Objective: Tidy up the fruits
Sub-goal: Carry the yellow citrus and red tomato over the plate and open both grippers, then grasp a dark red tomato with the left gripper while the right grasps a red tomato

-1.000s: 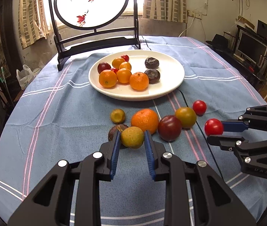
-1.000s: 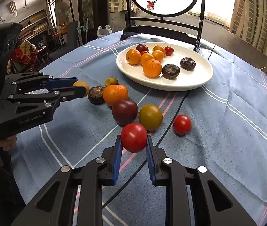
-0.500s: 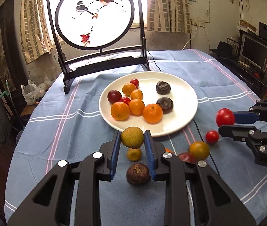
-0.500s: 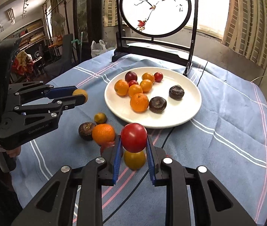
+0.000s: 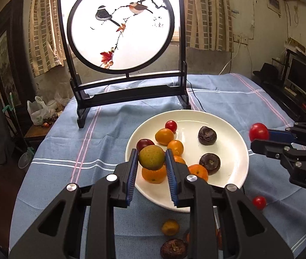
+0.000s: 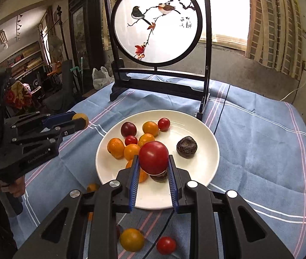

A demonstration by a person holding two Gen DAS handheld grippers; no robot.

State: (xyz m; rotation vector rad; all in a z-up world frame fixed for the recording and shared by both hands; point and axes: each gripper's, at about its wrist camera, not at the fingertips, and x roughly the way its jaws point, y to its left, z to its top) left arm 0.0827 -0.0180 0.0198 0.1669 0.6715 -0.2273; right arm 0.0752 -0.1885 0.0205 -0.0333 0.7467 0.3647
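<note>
My left gripper (image 5: pixel 151 158) is shut on a yellow-green fruit (image 5: pixel 151 157) and hangs over the near left part of the white plate (image 5: pixel 234 149). My right gripper (image 6: pixel 154 161) is shut on a red tomato (image 6: pixel 153 160) above the plate's (image 6: pixel 204 166) middle; in the left wrist view it shows at the right edge with the tomato (image 5: pixel 258 131). The plate holds several oranges, small red fruits, a dark plum (image 6: pixel 128 129) and dark brown fruits (image 5: pixel 207 132). On the cloth lie a small orange fruit (image 5: pixel 170 227), a brown fruit (image 5: pixel 173 248), a yellow tomato (image 6: pixel 131 239) and small red tomatoes (image 6: pixel 166 245).
A tall black-framed round screen painted with birds (image 5: pixel 120 26) stands on the blue striped tablecloth (image 5: pixel 66 142) just behind the plate. A black cable (image 6: pixel 216 118) runs across the cloth past the plate. A person's hand (image 6: pixel 15 186) holds the left gripper's handle.
Both grippers rose from the loose fruits on the cloth and travelled forward over the plate, each carrying its fruit. The loose fruits now lie near the bottom edges of both views.
</note>
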